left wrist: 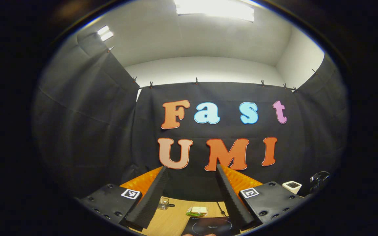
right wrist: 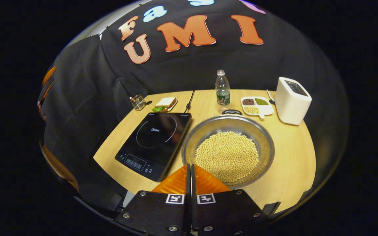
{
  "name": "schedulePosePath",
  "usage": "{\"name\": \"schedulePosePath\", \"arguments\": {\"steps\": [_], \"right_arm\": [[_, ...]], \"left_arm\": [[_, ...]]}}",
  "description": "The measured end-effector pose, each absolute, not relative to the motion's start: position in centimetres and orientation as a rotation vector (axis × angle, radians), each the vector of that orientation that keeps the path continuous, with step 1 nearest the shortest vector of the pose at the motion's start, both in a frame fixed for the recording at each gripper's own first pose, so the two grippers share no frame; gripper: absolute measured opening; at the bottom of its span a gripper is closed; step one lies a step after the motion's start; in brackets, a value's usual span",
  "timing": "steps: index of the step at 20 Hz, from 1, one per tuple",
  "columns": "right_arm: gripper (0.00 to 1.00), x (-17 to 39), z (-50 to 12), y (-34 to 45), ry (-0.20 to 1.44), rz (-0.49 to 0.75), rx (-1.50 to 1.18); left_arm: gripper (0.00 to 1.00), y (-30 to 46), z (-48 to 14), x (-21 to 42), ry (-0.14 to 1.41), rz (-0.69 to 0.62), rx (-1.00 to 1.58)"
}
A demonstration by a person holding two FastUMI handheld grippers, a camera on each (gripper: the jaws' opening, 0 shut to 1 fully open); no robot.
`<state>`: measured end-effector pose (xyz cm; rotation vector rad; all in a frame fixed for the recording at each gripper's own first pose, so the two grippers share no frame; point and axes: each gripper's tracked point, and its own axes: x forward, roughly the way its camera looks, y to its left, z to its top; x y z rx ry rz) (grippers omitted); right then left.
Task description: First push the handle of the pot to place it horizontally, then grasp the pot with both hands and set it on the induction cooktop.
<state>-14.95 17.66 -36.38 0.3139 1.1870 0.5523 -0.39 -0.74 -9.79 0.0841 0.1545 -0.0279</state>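
While left tongs point(left wrist: 191, 168) gape, right tongs point(right wrist: 189, 167) press together beside the round steel pot point(right wrist: 189, 144) of beans.

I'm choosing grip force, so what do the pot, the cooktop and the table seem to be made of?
Pot: probably stainless steel, going by its brushed silver sheen; it holds pale beans. Cooktop: likely black glass, glossy, with reflections and printed rings. Table: wood or wood-look laminate, matte, with faint grain.

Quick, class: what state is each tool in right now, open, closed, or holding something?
Left tool: open, fingers spread wide, holding nothing.
Right tool: closed, fingers together, holding nothing, at the near rim of the pot.
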Motion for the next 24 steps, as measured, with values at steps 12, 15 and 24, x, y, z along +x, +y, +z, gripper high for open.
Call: {"name": "schedulePosePath", "arguments": {"steps": [12,15,24], "right_arm": [[0.00,-20.6,-42.5,20.4,1.499,0.573,0.359],[0.00,-20.8,-44.3,20.6,1.527,0.555,0.343],[0.00,-22.3,-46.1,19.9,1.591,0.536,0.386]], "left_arm": [[0.95,1.8,-13.0,-0.1,0.214,0.019,0.072],[0.95,2.0,-13.8,0.0,0.231,0.023,0.070],[0.97,1.8,-15.7,0.3,0.272,0.030,0.064]]}}
